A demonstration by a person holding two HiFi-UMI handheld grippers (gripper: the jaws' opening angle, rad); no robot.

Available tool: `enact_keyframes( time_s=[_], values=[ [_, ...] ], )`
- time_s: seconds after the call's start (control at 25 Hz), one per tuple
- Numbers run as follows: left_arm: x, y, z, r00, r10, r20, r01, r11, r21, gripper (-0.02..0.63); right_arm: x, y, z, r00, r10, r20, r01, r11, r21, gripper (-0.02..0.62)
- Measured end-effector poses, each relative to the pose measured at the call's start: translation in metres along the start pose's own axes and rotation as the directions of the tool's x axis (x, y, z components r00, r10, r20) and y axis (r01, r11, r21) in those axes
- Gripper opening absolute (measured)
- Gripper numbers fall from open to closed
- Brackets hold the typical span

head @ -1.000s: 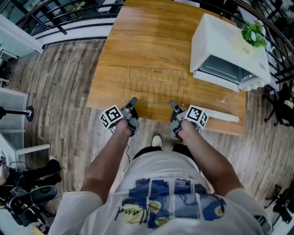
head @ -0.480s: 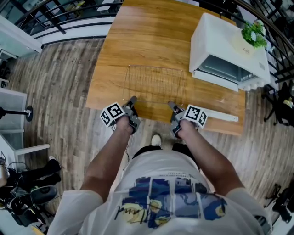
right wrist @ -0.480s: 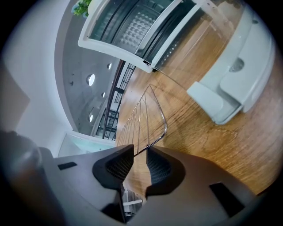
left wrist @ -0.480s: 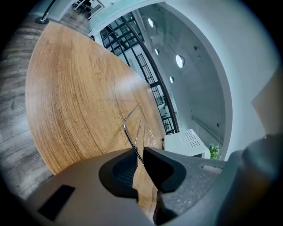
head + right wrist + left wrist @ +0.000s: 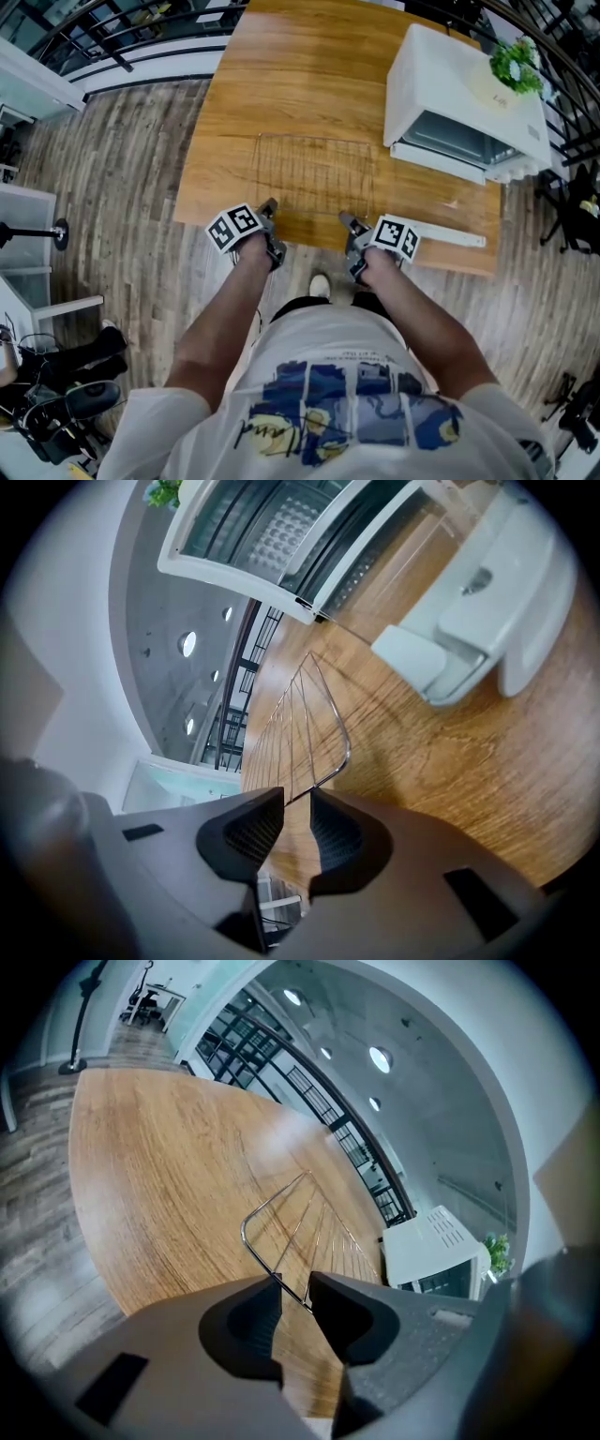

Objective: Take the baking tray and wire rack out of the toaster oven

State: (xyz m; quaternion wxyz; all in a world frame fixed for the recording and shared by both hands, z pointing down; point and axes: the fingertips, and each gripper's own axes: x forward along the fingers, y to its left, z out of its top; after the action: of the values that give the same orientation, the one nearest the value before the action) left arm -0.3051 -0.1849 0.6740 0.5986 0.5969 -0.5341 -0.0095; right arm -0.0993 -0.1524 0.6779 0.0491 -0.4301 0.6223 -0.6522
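The wire rack (image 5: 314,173) lies flat on the wooden table (image 5: 281,75), out of the white toaster oven (image 5: 464,103). My left gripper (image 5: 270,204) is at the rack's near left corner. In the left gripper view its jaws (image 5: 294,1293) are opening, with the rim wire (image 5: 281,1232) in the gap and a slit on each side. My right gripper (image 5: 345,219) is at the near right corner; its jaws (image 5: 297,808) stand apart around the rack's wire (image 5: 314,724) without pressing it. An embossed metal tray (image 5: 272,536) shows inside the oven.
The oven's door hangs open toward me, and its white handle (image 5: 448,236) is near the table's front edge, right of my right gripper. A small green plant (image 5: 516,66) sits on top of the oven. Wood-plank floor surrounds the table, with railings behind it.
The left gripper has rolled a little, so its marker cube faces up more. Both grippers have eased slightly back toward the table's edge. The rack stays where it was.
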Motion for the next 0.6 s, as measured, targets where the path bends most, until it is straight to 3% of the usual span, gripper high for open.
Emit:
enact_keyframes(
  time_s=[0.28, 0.6],
  values=[
    [-0.003, 0.005, -0.003, 0.985, 0.168, -0.038, -0.165, 0.983, 0.081, 0.114, -0.004, -0.003, -0.002, 1.0, -0.013, -0.019, 0.013, 1.0, -0.003, 0.084],
    [-0.014, 0.013, 0.003, 0.969, 0.246, -0.025, -0.242, 0.964, 0.112, 0.167, -0.011, -0.003, -0.005, 1.0, -0.01, -0.02, 0.01, 1.0, 0.009, 0.084]
  ],
)
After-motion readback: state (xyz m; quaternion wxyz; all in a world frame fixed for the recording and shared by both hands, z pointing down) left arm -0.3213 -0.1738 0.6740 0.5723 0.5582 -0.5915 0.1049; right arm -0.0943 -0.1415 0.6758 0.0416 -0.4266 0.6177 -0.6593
